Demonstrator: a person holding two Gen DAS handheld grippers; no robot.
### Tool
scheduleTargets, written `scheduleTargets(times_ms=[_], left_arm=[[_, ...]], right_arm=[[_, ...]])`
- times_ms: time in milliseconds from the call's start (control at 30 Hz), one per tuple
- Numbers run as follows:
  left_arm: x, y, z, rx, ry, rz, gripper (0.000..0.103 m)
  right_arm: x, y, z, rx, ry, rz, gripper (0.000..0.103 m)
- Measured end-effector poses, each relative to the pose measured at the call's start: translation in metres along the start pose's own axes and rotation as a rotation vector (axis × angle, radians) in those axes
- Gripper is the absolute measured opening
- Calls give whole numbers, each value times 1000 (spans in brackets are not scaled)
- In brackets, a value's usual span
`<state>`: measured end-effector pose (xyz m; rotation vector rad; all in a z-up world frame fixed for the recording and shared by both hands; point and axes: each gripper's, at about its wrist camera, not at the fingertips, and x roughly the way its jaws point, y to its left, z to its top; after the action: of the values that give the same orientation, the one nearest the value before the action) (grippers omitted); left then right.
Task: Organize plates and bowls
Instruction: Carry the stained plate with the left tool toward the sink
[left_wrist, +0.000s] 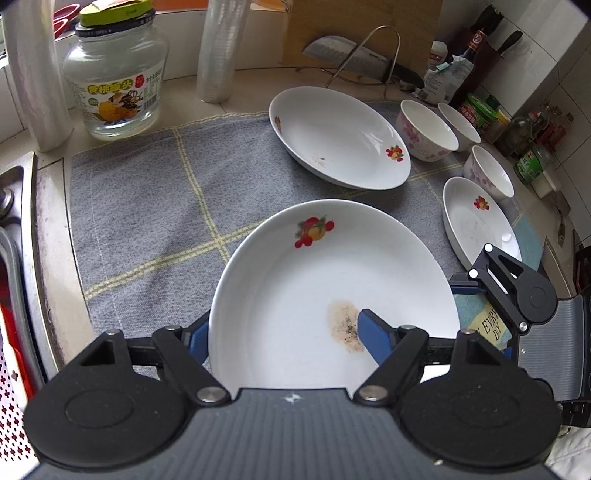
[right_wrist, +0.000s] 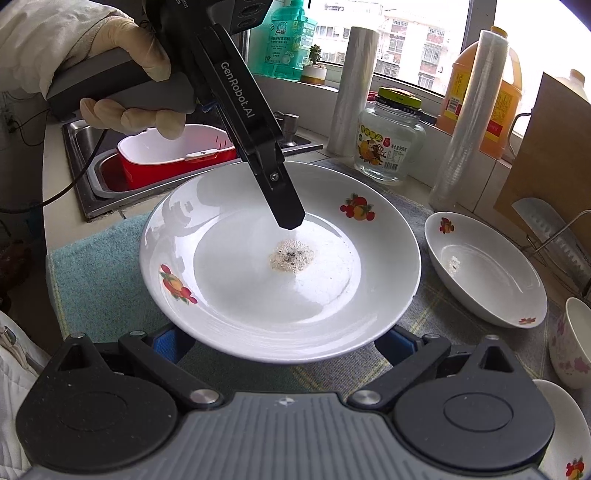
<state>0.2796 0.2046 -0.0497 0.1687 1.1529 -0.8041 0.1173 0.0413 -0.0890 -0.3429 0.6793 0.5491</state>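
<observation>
— What is the left gripper (left_wrist: 288, 332) doing?

— It is clamping the near rim of a white fruit-patterned plate (left_wrist: 332, 266). One blue finger (left_wrist: 373, 336) is lying inside the dish beside a brownish food stain (left_wrist: 345, 325), and the other is sitting behind the rim at lower left, so the jaws are pinching the plate's wall. In the right wrist view a gloved hand (right_wrist: 122, 74) is gripping the handle at upper left, and the black finger is reaching down into the plate.

— And the right gripper (right_wrist: 284, 343)?

— Its jaws are standing wide apart, with both blue fingers running under the plate's near rim at the bottom of that view. The tips are hidden, so I cannot tell whether they are touching the underside.

— Where is the plate sitting?

— It is filling the lower middle of the left wrist view, over a grey checked towel (left_wrist: 147, 206) – whether it is resting on the cloth I cannot tell.

— What else is lying around?

— A second deep plate (left_wrist: 340, 136) is resting on the towel at upper centre, a smaller dish (left_wrist: 476, 225) is sitting at right, and three floral bowls (left_wrist: 424, 129) are clustering near the right edge. A glass jar (left_wrist: 114, 85) is standing at upper left, and a red basket (right_wrist: 166, 162) is sitting in the sink (right_wrist: 88, 177).
</observation>
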Motion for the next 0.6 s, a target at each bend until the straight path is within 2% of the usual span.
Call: scheduleTargets(times_ms=[300, 600], left_arm=[[0, 40, 6, -23, -18, 12, 78], [6, 63, 13, -19, -28, 13, 78]], right_arm=[[40, -1, 27, -6, 17, 24, 103], [64, -1, 38, 3, 45, 15, 103]])
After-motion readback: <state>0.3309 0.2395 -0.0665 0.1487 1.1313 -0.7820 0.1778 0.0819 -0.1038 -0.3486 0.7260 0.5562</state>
